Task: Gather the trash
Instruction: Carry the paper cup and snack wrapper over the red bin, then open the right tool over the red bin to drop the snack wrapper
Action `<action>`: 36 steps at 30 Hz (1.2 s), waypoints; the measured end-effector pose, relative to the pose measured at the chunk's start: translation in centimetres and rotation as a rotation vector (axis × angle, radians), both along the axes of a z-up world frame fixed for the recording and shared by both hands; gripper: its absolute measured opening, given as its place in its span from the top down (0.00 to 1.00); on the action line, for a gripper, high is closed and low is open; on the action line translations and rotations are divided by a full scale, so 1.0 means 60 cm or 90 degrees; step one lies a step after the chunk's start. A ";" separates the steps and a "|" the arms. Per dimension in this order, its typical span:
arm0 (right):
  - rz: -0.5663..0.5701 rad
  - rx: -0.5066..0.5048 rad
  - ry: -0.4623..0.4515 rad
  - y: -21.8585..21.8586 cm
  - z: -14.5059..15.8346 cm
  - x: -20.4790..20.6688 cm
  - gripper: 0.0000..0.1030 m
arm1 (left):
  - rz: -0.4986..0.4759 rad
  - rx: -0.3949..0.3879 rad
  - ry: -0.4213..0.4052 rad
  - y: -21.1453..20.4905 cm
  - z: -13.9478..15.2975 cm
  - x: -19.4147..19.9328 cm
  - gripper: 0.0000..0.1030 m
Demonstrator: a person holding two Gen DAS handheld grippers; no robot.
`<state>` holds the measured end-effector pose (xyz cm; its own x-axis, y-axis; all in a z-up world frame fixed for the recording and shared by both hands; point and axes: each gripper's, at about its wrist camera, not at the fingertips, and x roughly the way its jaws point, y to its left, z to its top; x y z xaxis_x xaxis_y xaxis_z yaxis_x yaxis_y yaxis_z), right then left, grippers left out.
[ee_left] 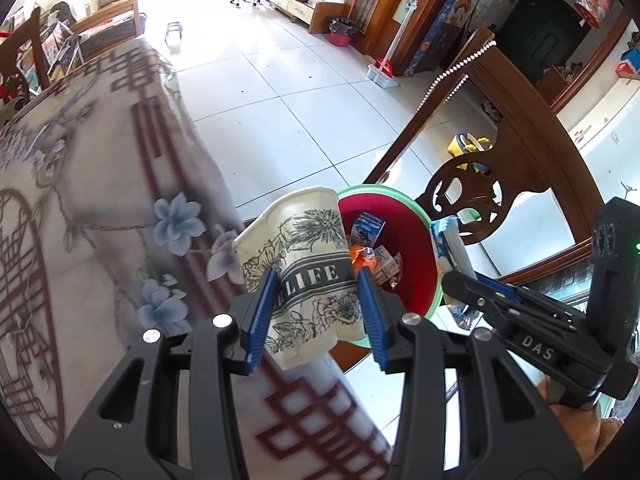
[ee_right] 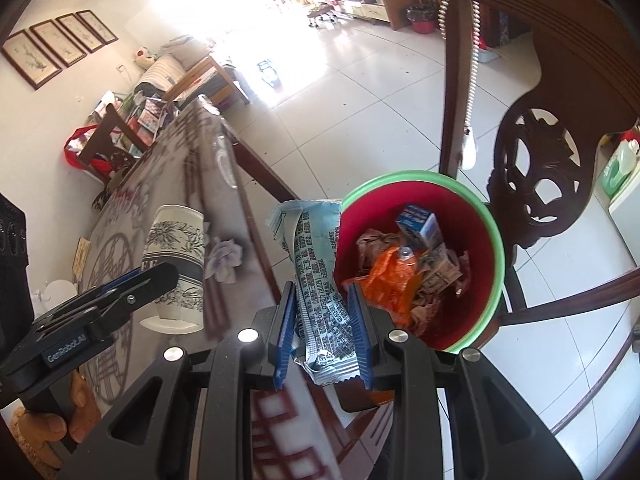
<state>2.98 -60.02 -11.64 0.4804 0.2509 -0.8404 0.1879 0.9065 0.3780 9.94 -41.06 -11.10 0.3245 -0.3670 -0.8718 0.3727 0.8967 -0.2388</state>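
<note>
Left wrist view: my left gripper (ee_left: 316, 312) pinches the paper cup (ee_left: 300, 268) beside the red bin (ee_left: 420, 256). My right gripper (ee_right: 322, 334) clamps a snack wrapper (ee_right: 320, 280).

Both views look forward and down along their own tool's blue fingers, close over the edge of the patterned surface (ee_left: 100, 200). The left wrist view faces right toward the red bin (ee_left: 416, 248); the right wrist view sees it straight ahead (ee_right: 480, 240). Each catches the other tool at its side.
</note>
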 end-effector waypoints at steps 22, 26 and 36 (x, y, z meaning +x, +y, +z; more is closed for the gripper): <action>-0.099 0.002 0.021 -0.096 -0.036 0.015 0.37 | -0.064 0.013 0.022 -0.106 -0.029 0.029 0.61; -0.111 -0.002 0.025 -0.111 -0.038 0.009 0.35 | -0.088 0.008 0.022 -0.137 -0.031 0.035 0.61; -0.136 -0.016 0.033 -0.131 -0.035 -0.010 0.35 | -0.128 0.019 0.052 -0.211 -0.073 0.053 0.61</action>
<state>2.40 -67.89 -13.71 0.4769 0.1273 -0.8697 0.3947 0.8531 0.3413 13.12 -53.75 -15.46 0.1750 -0.3914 -0.9034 0.5254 0.8131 -0.2505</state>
